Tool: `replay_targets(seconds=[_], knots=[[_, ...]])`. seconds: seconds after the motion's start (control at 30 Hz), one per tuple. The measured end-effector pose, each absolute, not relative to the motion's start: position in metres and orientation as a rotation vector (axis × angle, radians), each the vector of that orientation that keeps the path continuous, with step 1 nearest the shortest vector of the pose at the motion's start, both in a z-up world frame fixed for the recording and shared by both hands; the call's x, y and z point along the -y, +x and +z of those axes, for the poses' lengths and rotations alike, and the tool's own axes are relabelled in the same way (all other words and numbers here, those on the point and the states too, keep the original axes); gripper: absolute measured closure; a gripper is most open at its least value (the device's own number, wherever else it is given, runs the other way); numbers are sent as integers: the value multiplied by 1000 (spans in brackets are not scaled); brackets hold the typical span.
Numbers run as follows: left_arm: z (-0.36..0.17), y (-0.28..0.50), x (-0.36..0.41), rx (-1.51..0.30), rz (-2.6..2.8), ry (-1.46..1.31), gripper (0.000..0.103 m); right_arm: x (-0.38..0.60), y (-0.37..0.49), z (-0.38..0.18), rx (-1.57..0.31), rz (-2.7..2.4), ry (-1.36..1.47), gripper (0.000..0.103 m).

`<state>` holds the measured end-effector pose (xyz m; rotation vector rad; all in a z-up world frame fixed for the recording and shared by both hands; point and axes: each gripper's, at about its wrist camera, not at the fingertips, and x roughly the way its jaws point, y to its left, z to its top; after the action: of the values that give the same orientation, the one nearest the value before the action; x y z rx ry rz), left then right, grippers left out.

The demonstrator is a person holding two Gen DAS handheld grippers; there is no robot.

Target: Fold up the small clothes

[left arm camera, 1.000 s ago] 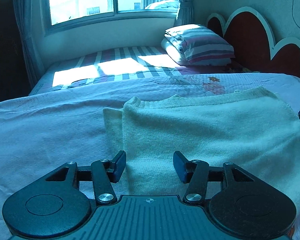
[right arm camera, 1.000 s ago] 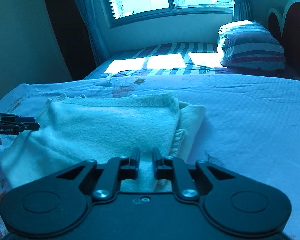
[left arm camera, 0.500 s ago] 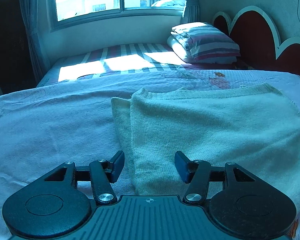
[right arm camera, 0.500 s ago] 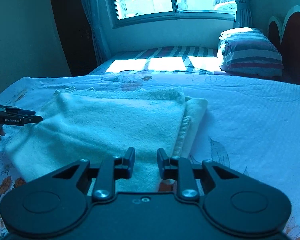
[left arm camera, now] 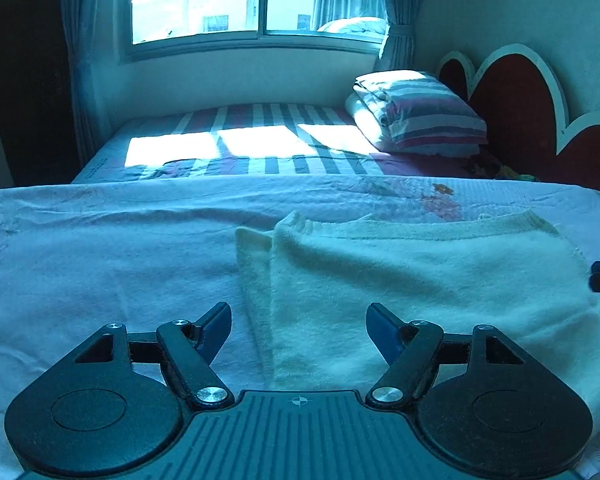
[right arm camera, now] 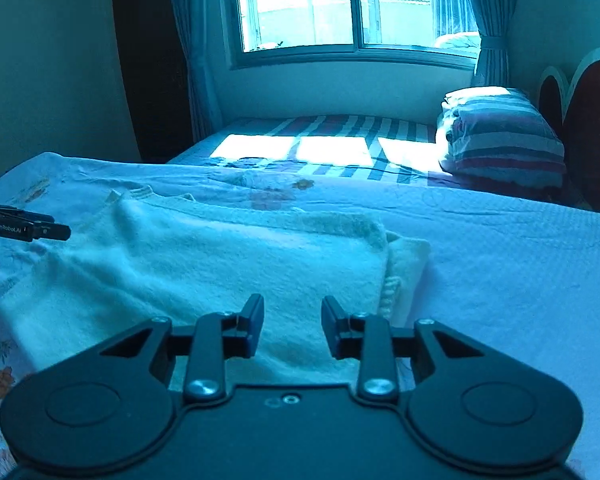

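Observation:
A cream knitted garment (left arm camera: pixel 412 280) lies folded flat on the pale bedspread, with a narrower layer sticking out along its left edge. My left gripper (left arm camera: pixel 298 320) hovers over that garment's near left corner; its jaws are opening and nothing sits between them. In the right wrist view the same garment (right arm camera: pixel 220 264) spreads to the left, its folded edge at the right. My right gripper (right arm camera: pixel 292 314) hangs above the garment's near right part, jaws opening, pads clear of the cloth. The left gripper's tip (right arm camera: pixel 28 228) shows at the far left.
The bedspread (left arm camera: pixel 100 256) has a flower print at the far side. Beyond it lies a striped mattress (left arm camera: pixel 260 148) in sunlight, with stacked striped pillows (left arm camera: pixel 420 116) against a red scalloped headboard (left arm camera: pixel 520 112). A window and curtains stand behind.
Both grippers' jaws have spread wider. The right gripper has let go of the garment's edge and shifted slightly; the garment now lies flat.

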<state>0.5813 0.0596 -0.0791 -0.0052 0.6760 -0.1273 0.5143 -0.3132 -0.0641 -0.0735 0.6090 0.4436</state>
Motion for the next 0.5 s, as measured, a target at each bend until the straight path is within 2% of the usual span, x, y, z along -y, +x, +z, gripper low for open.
replay_targets(seconds=[0.1, 0.2, 0.23, 0.33, 0.5], knots=[[-79, 591, -27, -700, -189, 25, 29, 273, 522, -64, -620, 508, -98, 72], [-110, 606, -2, -815, -180, 127, 29, 239, 531, -78, -660, 503, -149, 71], [-116, 602, -1, -776, -178, 138, 23, 231, 537, -87, -702, 464, -177, 71], [-106, 591, -17, -770, -189, 101, 23, 226, 533, -92, -702, 421, -192, 70], [-96, 572, -80, -761, -180, -34, 23, 250, 504, -65, -667, 406, -83, 69]])
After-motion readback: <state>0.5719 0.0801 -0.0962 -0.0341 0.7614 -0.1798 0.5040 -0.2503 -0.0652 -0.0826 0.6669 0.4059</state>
